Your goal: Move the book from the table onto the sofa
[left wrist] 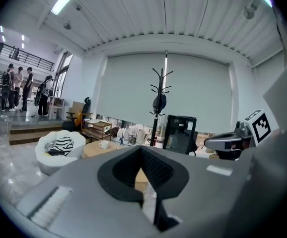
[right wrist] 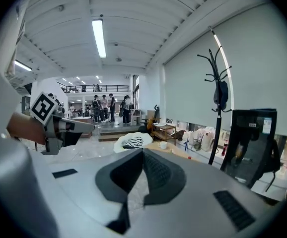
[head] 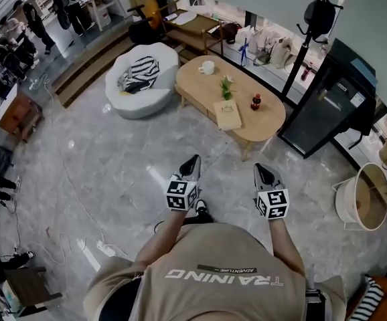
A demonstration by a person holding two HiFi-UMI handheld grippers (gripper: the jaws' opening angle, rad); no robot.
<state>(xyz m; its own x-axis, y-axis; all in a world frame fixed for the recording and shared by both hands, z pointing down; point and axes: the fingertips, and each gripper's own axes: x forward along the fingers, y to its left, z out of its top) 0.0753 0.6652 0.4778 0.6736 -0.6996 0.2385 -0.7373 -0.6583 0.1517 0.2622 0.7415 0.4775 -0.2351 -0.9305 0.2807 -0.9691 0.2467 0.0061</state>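
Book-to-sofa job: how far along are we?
Done: nothing yet; the book lies on the table. In hand: nothing; the left gripper and right gripper are both shut and empty, over the floor short of the table. Left: reach the book, grip it, carry it to the sofa.
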